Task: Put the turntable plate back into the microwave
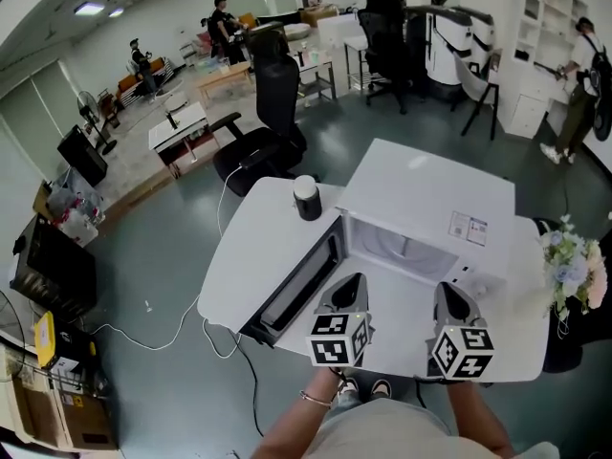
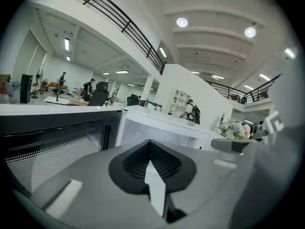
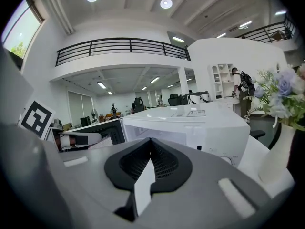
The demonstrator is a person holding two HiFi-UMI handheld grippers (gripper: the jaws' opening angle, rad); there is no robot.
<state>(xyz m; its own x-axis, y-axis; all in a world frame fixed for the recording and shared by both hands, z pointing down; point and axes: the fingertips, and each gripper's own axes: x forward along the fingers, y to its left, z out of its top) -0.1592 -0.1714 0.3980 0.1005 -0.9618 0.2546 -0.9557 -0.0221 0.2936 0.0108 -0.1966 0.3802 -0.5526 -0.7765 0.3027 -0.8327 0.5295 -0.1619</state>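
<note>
White microwave (image 1: 430, 208), door (image 1: 296, 295) open, dark cylinder (image 1: 306, 199) beside; fingers of left gripper (image 1: 350, 285) and right gripper (image 1: 451, 293) clenched, empty.

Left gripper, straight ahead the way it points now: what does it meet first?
Most likely the microwave. The shut left gripper points at its open front, just right of the swung-out door. The gap between them is hard to judge.
</note>
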